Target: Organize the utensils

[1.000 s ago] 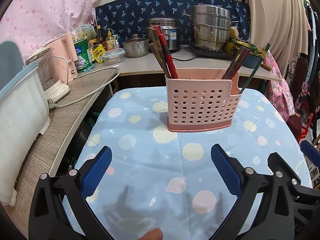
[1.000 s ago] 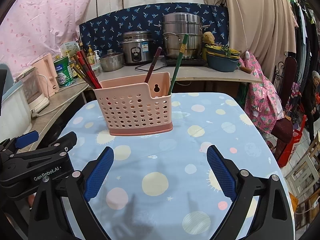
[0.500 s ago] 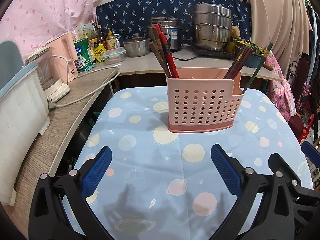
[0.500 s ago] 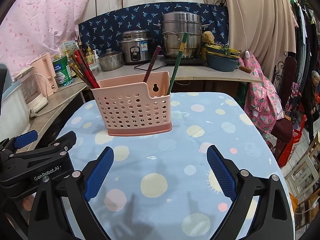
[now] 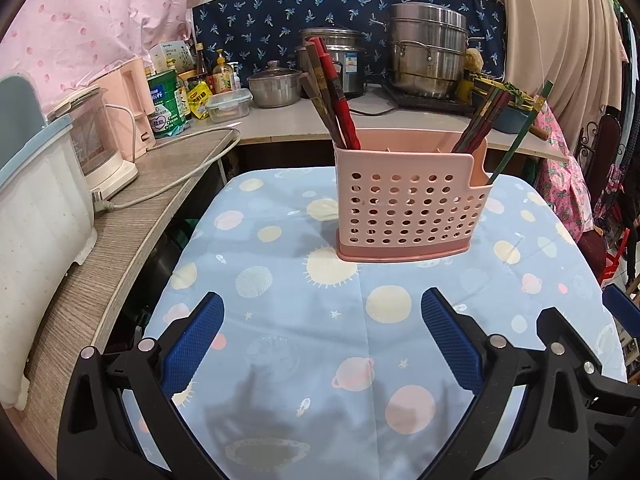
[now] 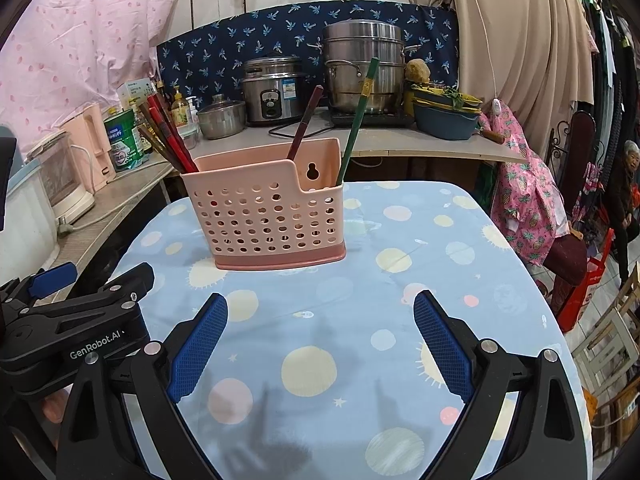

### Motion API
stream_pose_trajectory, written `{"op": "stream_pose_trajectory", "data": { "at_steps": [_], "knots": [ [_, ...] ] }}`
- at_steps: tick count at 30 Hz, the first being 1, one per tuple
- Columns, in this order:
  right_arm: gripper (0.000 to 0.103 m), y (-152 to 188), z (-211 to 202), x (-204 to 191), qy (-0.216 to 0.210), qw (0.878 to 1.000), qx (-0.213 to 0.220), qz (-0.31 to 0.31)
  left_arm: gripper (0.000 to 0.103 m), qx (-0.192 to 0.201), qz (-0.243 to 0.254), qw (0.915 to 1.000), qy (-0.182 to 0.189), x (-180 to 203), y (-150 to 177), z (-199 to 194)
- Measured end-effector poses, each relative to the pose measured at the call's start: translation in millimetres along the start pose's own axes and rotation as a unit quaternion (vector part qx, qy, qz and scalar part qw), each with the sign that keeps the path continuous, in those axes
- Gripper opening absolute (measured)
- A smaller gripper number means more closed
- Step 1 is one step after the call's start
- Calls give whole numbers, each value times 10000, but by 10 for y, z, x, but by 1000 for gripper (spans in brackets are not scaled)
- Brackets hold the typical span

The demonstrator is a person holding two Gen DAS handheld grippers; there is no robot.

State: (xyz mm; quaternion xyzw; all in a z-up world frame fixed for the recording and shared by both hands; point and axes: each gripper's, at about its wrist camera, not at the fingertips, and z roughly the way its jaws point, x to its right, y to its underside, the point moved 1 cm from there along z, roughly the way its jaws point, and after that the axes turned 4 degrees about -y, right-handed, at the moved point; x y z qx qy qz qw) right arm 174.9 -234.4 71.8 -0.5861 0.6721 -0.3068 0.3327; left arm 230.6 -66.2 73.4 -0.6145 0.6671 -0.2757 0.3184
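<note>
Hovering near side of pink caddy (image 5: 408,204), both tools idle: left gripper (image 5: 322,336) and right gripper (image 6: 320,336) spread wide, holding nothing. Red-brown chopsticks (image 5: 330,92) lean in caddy's left end, green chopstick (image 6: 358,120) plus dark ones right end, probably sorted by colour. Tablecloth (image 6: 400,240) around caddy shows no loose utensils, job looks about done.

Pink curtain (image 5: 92,20) left, navy leaf-print backsplash (image 5: 280,12), beige drape (image 6: 520,40) right, grey counter (image 6: 400,144).

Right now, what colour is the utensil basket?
Pink basket with a darker pink base; right wrist view shows it best.
</note>
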Motion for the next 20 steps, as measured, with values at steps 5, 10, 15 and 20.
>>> {"op": "stream_pose_trajectory", "data": {
  "at_steps": [5, 10, 15, 20],
  "knots": [
    [90, 16, 33, -9, 0, 10000, -19, 6, 94, -13, 0, 10000, 9, 2, 1, 25],
    [90, 17, 45, -7, -8, 10000, -35, 8, 94, -19, 9, 10000, -1, 8, -1, 36],
    [90, 15, 50, -5, -5, 10000, -43, 16, 94, -15, -19, 10000, -78, 33, -12, 70],
    [90, -2, 81, 19, 10, 10000, -31, 12, 94, -24, -31, 10000, 8, 58, -42, 94]
  ]
}}
